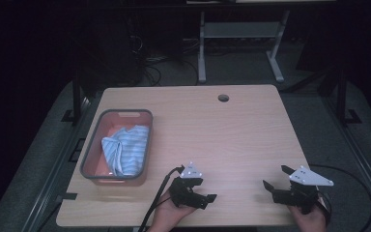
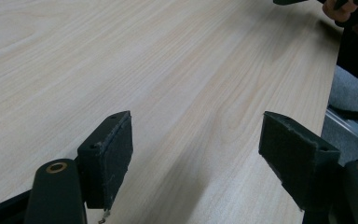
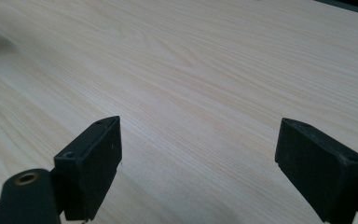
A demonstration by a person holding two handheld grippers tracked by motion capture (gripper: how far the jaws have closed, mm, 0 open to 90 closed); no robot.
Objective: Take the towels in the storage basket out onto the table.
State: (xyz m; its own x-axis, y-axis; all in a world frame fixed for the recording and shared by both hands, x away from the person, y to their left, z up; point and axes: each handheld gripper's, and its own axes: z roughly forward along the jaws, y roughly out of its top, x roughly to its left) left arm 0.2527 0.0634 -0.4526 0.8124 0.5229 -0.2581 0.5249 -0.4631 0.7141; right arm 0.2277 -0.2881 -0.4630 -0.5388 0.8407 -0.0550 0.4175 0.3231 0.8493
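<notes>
High view. Light wood table (image 1: 232,140), dim room around it. The person's left hand (image 1: 170,212) comes in at the near edge, left of centre, holding the left gripper (image 1: 211,198) low over the table; its jaws point toward the right, along the near edge. The jaws look parted here, though the angle hides how far. A black cable (image 1: 157,200) trails from it back off the near edge. The right hand (image 1: 311,218) sits at the near right corner holding the right gripper (image 1: 276,178) — jaws point left and slightly away, spread wide, nothing between them. Grey three-cornered plate on top of each. The two grippers are well apart. At the table's left side stands a grey bin (image 1: 88,159) with a pinkish floor; a blue-and-white striped cloth (image 1: 125,147) lies crumpled inside it, far from both grippers. A round hole (image 1: 223,98) shows near the table's far edge.

Left gripper view. Two black jaws rise from the bottom, set wide apart, bare wood grain between them. They hold nothing. The pads hover just above the tabletop, with shadow beneath. At top right the other hand (image 2: 342,9) shows — partly cut off.

Right gripper view. Jaws wide apart again, empty, bare table between and beyond.
</notes>
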